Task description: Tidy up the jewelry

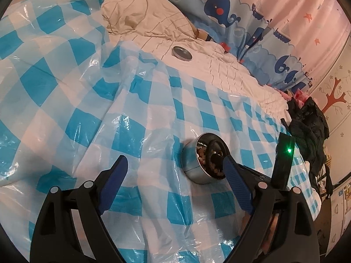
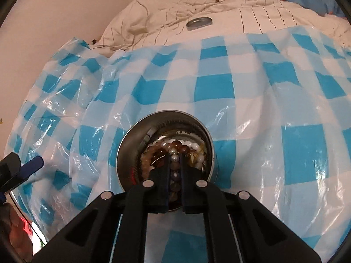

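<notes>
A round metal tin [image 2: 127, 151] stands on the blue-and-white checked plastic sheet [image 2: 212, 87] and holds several beaded bracelets in brown, white and pearl [image 2: 175, 146]. My right gripper [image 2: 175, 155] reaches down into the tin with its fingers nearly closed on a strand of beads. In the left wrist view the tin [image 1: 193, 164] sits just right of centre, with the right gripper's fingers [image 1: 216, 157] inside it. My left gripper [image 1: 175, 164] is open and empty, hovering above the sheet left of the tin. The tin's lid [image 1: 181, 52] lies far back on the cream bedding; it also shows in the right wrist view [image 2: 199, 23].
A rumpled cream quilt [image 1: 142, 15] lies at the back. A whale-print curtain [image 1: 237, 15] hangs behind the bed. Dark clothing [image 1: 307, 122] is piled at the right edge of the bed. The plastic sheet is wrinkled and raised in folds.
</notes>
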A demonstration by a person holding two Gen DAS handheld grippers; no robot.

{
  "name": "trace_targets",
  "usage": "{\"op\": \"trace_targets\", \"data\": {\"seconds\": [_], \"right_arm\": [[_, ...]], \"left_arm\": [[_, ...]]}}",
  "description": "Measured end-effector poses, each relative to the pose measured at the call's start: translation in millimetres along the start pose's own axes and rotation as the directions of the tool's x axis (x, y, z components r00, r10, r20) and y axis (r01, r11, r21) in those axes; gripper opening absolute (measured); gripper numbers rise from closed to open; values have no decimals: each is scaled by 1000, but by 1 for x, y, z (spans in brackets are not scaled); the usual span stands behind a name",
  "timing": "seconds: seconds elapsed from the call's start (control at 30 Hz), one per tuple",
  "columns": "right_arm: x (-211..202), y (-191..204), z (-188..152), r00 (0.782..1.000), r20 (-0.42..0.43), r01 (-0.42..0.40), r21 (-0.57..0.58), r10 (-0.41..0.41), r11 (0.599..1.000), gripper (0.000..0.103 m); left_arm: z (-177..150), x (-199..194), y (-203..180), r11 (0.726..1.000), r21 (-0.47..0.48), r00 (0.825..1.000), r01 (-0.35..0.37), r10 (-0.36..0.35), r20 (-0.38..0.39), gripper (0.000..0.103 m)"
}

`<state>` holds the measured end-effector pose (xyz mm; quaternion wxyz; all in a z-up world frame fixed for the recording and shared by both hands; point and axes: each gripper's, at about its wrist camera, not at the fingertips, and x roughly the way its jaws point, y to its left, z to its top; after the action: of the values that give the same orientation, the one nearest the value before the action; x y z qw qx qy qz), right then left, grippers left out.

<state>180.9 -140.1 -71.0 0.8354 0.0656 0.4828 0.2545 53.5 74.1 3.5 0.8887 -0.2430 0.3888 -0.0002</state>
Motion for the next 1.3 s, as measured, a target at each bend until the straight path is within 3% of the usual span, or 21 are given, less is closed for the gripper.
{"op": "trace_targets", "data": {"seconds": [0.07,0.13,0.17,0.2,0.37,0.57,0.73,0.9,1.1,1.2,1.3], "right_arm": [[-8,3,1,1000,8,-9,-11,9,1000,21],[-25,10,-1,999,52,0,-34,2,999,50],[-33,12,-2,997,73,3,-40,0,999,61],[-41,13,-4,996,91,10,-46,-5,999,64],[-75,5,-26,990,141,-3,-36,8,999,73],[-92,-22,-92,989,116,88,31,-91,996,79],[-108,-19,-123,990,129,48,61,-56,997,82],[-115,0,-124,987,138,80,-3,-79,997,84],[-128,14,-97,960,224,188,-68,-168,980,91],[-126,11,-93,942,269,210,-4,-202,978,95],[-113,1,-95,950,235,185,98,-204,978,95]], "left_arm": [[0,0,0,1000,1,1000,1,-1,-1,84],[1,0,1,1000,4,1000,3,-3,-3,84],[1,0,1,1000,7,1000,2,-2,-1,84],[0,-1,0,1000,8,1000,2,-2,-1,84],[-1,-3,-1,1000,22,1000,-2,2,-2,85],[-9,-2,-13,993,103,998,-55,55,-3,88],[-21,-11,-9,985,149,996,-84,84,6,89],[-43,-11,8,981,162,993,-107,115,-38,90],[-49,-28,-2,954,215,978,-207,196,75,90],[-50,-33,-5,951,192,968,-241,222,114,93],[-52,-33,-9,934,201,953,-296,272,136,94]]}}
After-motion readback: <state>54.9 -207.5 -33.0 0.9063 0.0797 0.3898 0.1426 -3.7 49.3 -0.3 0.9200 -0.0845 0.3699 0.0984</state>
